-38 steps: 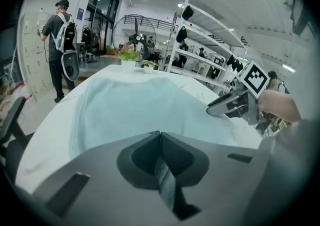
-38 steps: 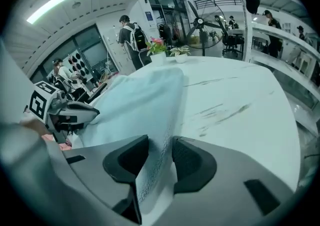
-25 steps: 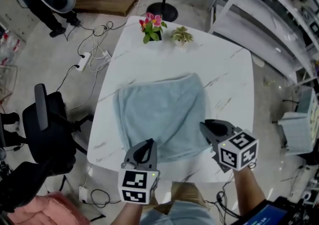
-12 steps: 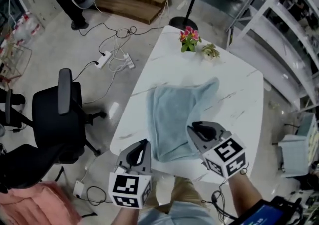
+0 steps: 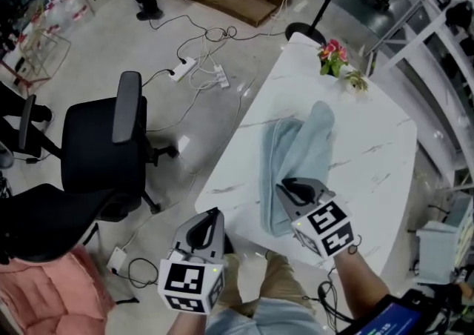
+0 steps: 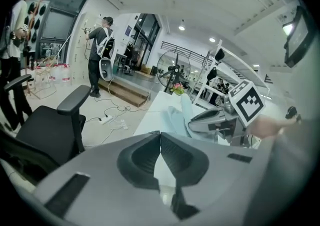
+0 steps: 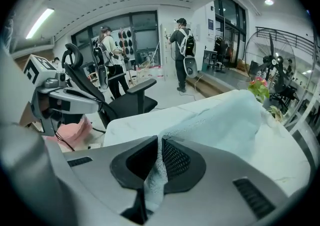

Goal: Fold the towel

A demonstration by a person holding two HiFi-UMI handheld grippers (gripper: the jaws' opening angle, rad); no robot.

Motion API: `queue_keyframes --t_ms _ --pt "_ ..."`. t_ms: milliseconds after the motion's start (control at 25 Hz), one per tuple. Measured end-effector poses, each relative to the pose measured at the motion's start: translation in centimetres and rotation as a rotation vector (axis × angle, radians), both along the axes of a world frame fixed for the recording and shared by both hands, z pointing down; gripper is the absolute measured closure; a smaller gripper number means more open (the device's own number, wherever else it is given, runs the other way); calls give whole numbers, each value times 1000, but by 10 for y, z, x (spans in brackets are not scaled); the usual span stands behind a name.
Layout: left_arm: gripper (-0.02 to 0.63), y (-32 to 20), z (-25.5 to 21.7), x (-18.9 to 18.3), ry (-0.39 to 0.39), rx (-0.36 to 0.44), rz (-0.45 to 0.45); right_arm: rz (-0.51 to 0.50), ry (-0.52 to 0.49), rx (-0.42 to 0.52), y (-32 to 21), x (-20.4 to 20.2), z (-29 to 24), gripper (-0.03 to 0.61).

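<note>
Black chair point(image 5: 100, 156) near white table point(image 5: 370, 170), pink flowers point(image 5: 332, 52) at its far corner, wires point(image 5: 216, 32) on floor point(image 5: 89, 52)

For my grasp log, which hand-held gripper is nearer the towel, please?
Right. The right hand-held gripper is shut on the towel; the left hand-held gripper, shut and empty, is apart, at its left.

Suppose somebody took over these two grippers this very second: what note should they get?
Left gripper: shut, empty, by the near left edge of the white table, clear of the towel.
Right gripper: shut on the towel's near edge, holding it raised.
Towel: bunched into a narrow, doubled strip running along the table toward the pink flower plant.
Done: a first fold looks under way, not laid flat.
To do: set the held edge down squarely, smooth it, probably fold again.
</note>
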State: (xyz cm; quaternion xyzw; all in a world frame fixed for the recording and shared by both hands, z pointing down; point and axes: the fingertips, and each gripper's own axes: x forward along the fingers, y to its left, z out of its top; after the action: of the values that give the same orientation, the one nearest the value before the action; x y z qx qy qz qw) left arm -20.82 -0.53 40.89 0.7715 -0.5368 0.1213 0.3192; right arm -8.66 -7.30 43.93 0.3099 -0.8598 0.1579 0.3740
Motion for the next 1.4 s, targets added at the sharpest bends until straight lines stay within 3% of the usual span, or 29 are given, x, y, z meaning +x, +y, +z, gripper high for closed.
queue_keyframes --t_ms 520,680,880,1120,1320,1360,1400 --pt "606 7 26 -24 10 -39 -32 -43 78 -65 -1 -26 63 521" --pt "606 5 18 -17 8 -27 -11 -123 27 -94 16 -34 35 379" --pt "606 -4 2 -1 10 17 17 -114 -21 -61 32 -15 -9 356" --pt "606 -3 -1 25 10 26 80 -144 -25 -28 78 -9 0 354" --pt "606 4 9 36 -3 3 109 -107 57 64 83 -7 25 356" --pt "606 5 9 38 -5 0 112 -105 83 95 78 -6 28 381" --pt "606 6 10 39 -6 -2 115 -112 104 125 75 -5 28 473"
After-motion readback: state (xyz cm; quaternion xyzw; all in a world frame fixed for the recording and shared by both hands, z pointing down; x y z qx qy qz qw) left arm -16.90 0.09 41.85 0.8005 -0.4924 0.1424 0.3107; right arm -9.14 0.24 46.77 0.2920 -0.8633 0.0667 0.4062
